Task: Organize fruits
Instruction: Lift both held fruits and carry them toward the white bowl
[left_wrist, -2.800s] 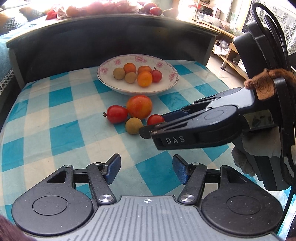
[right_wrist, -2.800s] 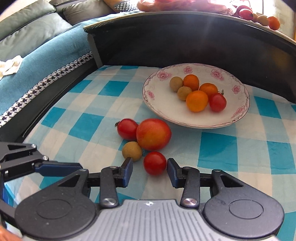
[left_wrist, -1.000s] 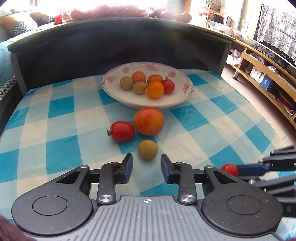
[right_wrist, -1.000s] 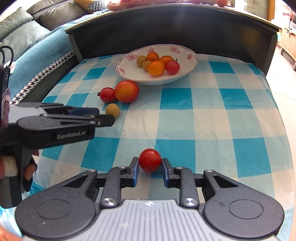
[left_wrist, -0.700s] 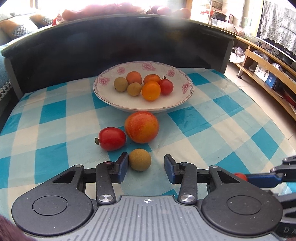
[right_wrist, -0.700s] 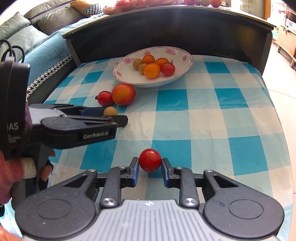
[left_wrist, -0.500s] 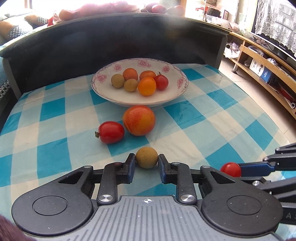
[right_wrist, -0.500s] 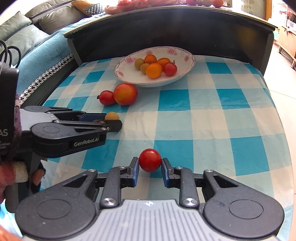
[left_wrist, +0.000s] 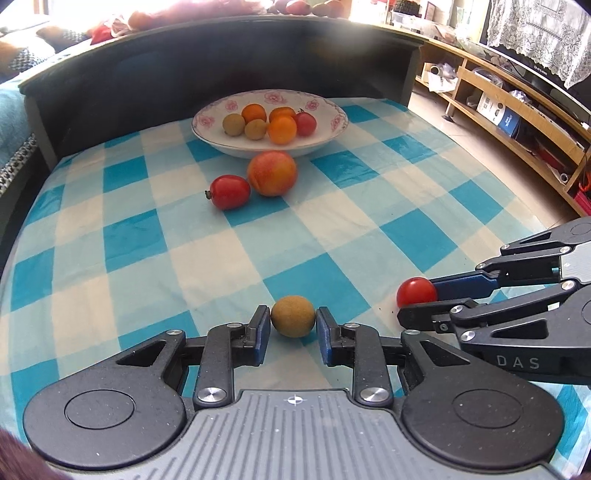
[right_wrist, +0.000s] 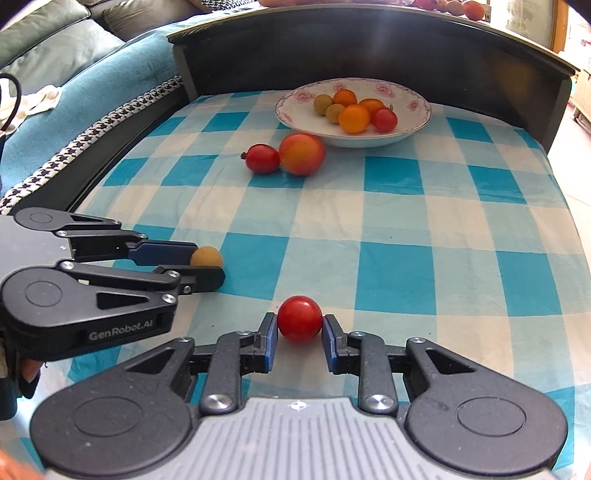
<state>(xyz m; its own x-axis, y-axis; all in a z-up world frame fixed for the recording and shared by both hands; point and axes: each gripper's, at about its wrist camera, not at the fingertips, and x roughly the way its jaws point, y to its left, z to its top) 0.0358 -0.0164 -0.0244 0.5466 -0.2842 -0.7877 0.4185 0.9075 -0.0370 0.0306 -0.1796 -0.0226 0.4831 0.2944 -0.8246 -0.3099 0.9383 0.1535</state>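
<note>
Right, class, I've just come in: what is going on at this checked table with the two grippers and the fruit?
A person is sorting fruit with a handheld gripper in each hand. The left gripper is shut on a small tan fruit, and the right gripper is shut on a red cherry tomato. Both are near the front of the checked cloth. A floral plate at the back already holds six small fruits. A peach and another red tomato lie touching on the cloth just before it.

Three brown longans (left_wrist: 293, 321), three red tomatoes (left_wrist: 416, 291), three oranges (left_wrist: 282, 129), one peach (left_wrist: 272, 172), one plate (left_wrist: 332, 131), two tongs (left_wrist: 289, 329)
</note>
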